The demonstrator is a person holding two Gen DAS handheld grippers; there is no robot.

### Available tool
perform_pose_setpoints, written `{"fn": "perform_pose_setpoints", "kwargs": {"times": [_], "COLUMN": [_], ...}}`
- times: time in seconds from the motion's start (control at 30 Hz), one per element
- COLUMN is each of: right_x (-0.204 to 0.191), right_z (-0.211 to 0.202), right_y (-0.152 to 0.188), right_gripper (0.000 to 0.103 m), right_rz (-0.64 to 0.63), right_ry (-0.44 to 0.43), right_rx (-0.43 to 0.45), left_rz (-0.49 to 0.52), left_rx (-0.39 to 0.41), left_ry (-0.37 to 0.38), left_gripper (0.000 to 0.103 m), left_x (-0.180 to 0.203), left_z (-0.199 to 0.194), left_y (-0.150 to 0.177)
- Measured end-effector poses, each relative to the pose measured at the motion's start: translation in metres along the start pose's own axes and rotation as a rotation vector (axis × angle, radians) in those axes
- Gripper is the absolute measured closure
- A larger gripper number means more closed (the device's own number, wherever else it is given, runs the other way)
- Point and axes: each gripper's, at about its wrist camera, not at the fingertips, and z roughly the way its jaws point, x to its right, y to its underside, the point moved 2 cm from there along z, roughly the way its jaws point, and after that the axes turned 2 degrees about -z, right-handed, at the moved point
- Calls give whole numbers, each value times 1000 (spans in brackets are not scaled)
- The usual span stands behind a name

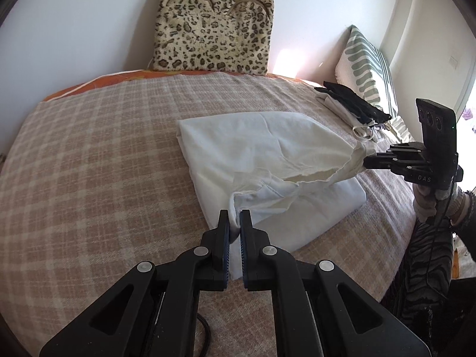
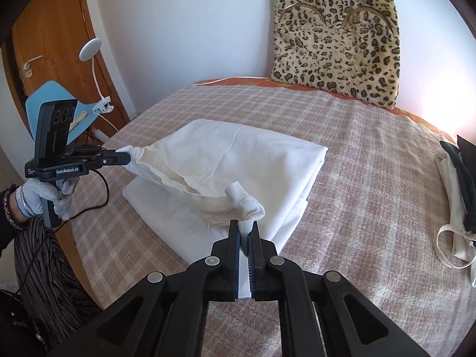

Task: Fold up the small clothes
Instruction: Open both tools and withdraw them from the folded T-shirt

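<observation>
A white garment [image 1: 255, 148] lies partly folded on the plaid bed cover [image 1: 104, 148]; its upper layer is lifted off the lower one. My left gripper [image 1: 235, 223] is shut on the garment's near corner. My right gripper [image 1: 364, 160] is shut on the other corner at the right and holds that edge raised. In the right wrist view the garment [image 2: 238, 154] sits mid-bed, my right gripper [image 2: 245, 232] pinches its near corner, and my left gripper [image 2: 128, 156] holds the far left corner.
A leopard-print cushion [image 1: 212, 23] leans on the wall at the back. A pile of white and black clothes [image 1: 354, 107] lies at the bed's right side by a striped pillow [image 1: 369, 68]. A wooden door [image 2: 59, 44] and blue chair [image 2: 47, 104] stand left of the bed.
</observation>
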Motion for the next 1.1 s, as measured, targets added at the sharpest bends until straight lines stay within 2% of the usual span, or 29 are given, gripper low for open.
{"fn": "perform_pose_setpoints", "kwargs": {"times": [0.1, 0.2, 0.27, 0.4, 0.57, 0.7, 0.8, 0.87, 1.03, 1.1], "right_x": [-4, -8, -8, 1, 6, 4, 0, -3, 10, 17], "right_z": [0, -4, -10, -30, -19, 13, 31, 36, 25, 19], "right_y": [8, 17, 23, 22, -4, -13, -3, 9, 26, 28], "right_gripper": [100, 95, 95, 91, 87, 87, 87, 87, 87, 86], "right_rz": [-76, -141, -164, -92, 17, 59, 29, -1, 63, 80], "right_ry": [47, 45, 33, -28, -81, -102, -94, -80, -151, -178], "right_rx": [-34, -76, -97, -41, 30, -8, -87, -135, -147, -136], "left_rz": [41, 40, 51, 24, 58, 115, 181, 185, 123, 82], "left_rx": [-35, -43, -27, 25, 33, -22, -97, -139, -104, -65], "left_ry": [-14, 11, -5, 4, 15, 32, 24, 28, 49, 65], "left_gripper": [95, 95, 94, 94, 94, 94, 94, 94, 94, 94], "left_x": [1, -1, -2, -3, 15, 33, 41, 40, 32, 24], "left_z": [-6, -21, -31, -35, 0, 29, 41, 44, 18, 1], "left_y": [11, 18, 18, 1, -29, -30, -13, 3, 16, 18]}}
